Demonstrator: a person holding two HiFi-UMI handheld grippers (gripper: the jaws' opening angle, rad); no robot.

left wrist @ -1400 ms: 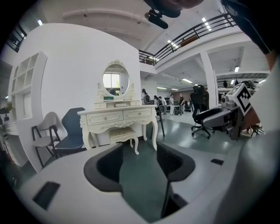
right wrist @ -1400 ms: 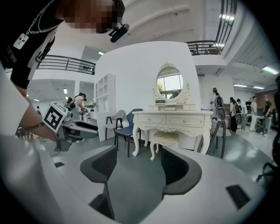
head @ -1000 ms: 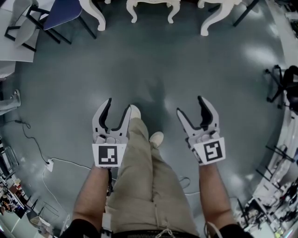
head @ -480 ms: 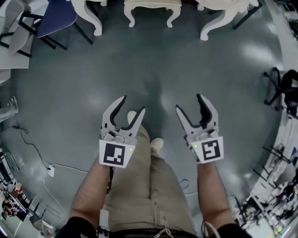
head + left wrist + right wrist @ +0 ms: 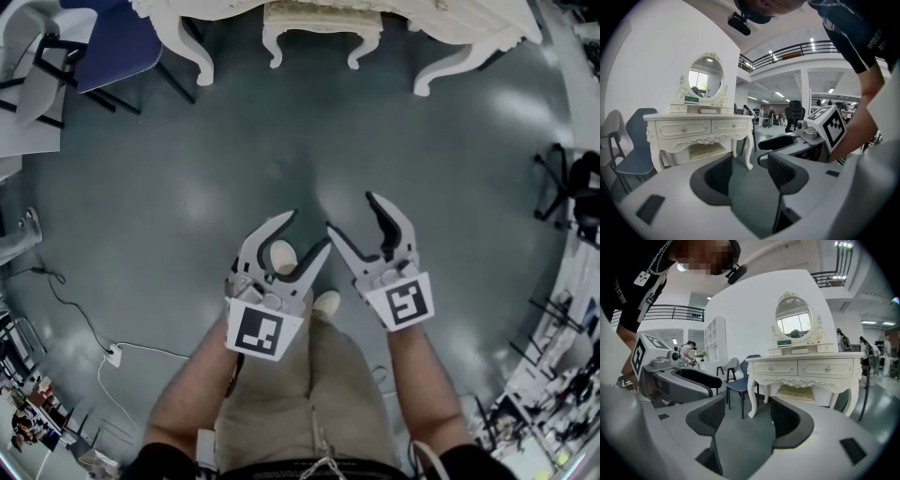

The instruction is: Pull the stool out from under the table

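Head view: blue chair [image 5: 108, 33] upper left, on grey floor [image 5: 141, 187]. White worktop [image 5: 192, 47] runs along the top edge. Stool [image 5: 322, 21] sits top centre, tucked under the worktop between its legs, nothing touching it. Left gripper [image 5: 307, 232] mid-frame, jaws apart, only floor and a shoe [image 5: 281, 255] between them. Right gripper [image 5: 352, 214] just beside it, jaws apart too, empty. Both are well apart from the stool. Left gripper view: worktop [image 5: 698, 127] with oval mirror [image 5: 707, 77] at left, stool [image 5: 707, 151] under it. Right gripper view: stool [image 5: 802, 392] under worktop [image 5: 811, 367], right of centre.
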